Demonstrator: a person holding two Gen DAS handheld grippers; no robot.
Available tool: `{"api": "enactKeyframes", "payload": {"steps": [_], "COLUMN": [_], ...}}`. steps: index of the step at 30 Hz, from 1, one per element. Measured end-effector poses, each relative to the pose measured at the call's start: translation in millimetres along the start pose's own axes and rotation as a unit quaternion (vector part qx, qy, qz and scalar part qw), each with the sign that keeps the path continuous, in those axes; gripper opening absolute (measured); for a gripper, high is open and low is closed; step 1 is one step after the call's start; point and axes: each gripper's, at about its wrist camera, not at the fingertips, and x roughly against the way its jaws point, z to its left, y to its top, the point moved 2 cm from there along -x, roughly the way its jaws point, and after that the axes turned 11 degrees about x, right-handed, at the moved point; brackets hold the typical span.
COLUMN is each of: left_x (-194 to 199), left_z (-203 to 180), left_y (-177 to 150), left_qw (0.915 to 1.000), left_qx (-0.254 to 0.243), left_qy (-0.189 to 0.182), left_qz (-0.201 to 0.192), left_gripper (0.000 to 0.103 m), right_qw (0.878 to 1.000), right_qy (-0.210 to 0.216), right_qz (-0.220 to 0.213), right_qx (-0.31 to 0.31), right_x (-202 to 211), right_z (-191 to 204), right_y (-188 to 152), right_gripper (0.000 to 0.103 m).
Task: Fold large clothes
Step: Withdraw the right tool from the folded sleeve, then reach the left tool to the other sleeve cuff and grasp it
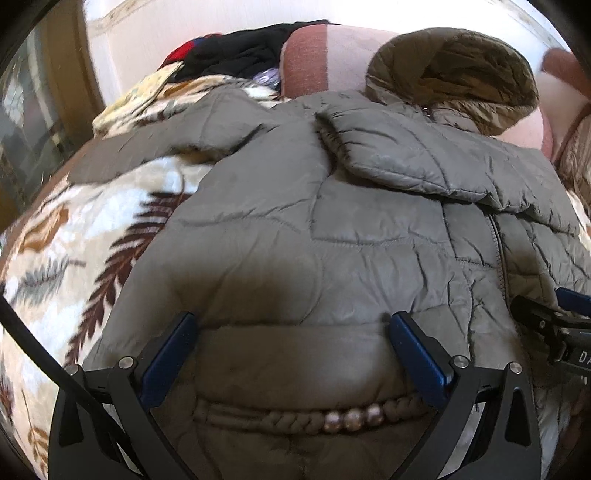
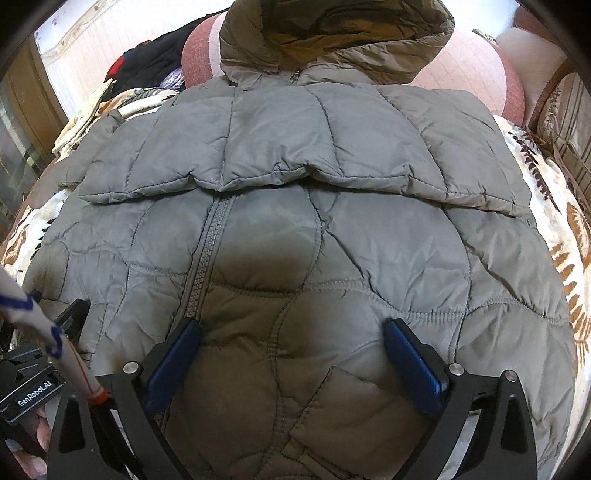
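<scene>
A grey-olive quilted hooded jacket (image 1: 332, 206) lies front up on a patterned blanket; it also fills the right wrist view (image 2: 295, 177). Its hood (image 2: 332, 33) points away, and a sleeve (image 2: 295, 147) is folded across the chest. The zipper (image 2: 207, 251) runs down the middle. My left gripper (image 1: 293, 332) is open, its blue fingers (image 1: 173, 354) straddling the lower left hem over a braided trim with beads (image 1: 351, 419). My right gripper (image 2: 293, 336) is open over the lower right front, fingers (image 2: 410, 362) resting on or just above the fabric.
The leaf-patterned blanket (image 1: 74, 258) covers the bed. Pink and rust pillows (image 1: 325, 59) lie behind the hood, with a dark clothes pile (image 1: 236, 51) at the back left. The other gripper's body shows at the edges (image 1: 554, 332) (image 2: 33, 384).
</scene>
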Motion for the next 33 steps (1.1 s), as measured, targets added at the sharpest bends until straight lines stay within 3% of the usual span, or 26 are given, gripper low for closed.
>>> {"api": "enactKeyframes", "payload": {"steps": [5, 9, 15, 24, 30, 33], "left_x": [24.6, 50.5, 80.5, 104.1, 89.0, 63.8], "left_z": [9.1, 24.4, 64.3, 109.2, 154.9, 190.4], "left_y": [-17.1, -6.9, 35.6, 81.7, 138.8, 165.2], "left_qw": [0.9999, 0.9994, 0.9953, 0.9883, 0.9823, 0.9743], "left_qx": [0.007, 0.028, 0.095, 0.147, 0.182, 0.223], "left_qy": [0.002, -0.007, 0.005, 0.0, -0.004, -0.01], "left_qz": [0.015, 0.017, -0.02, -0.042, -0.042, -0.028], "left_gripper": [0.103, 0.103, 0.103, 0.103, 0.103, 0.103], "right_qw": [1.0, 1.0, 0.999, 0.999, 0.999, 0.999], "right_qy": [0.009, 0.015, 0.026, 0.043, 0.044, 0.036], "right_qz": [0.005, 0.006, 0.008, 0.009, 0.009, 0.01], "right_qx": [-0.009, -0.013, -0.017, -0.026, -0.028, -0.02], "right_x": [2.5, 4.4, 6.2, 9.5, 9.2, 8.1], "right_z": [-3.4, -4.4, -4.4, -7.1, -7.1, -4.7], "right_y": [-1.8, -2.6, -3.8, -5.7, -6.8, -6.8], "right_gripper": [0.102, 0.102, 0.102, 0.102, 0.102, 0.102]}}
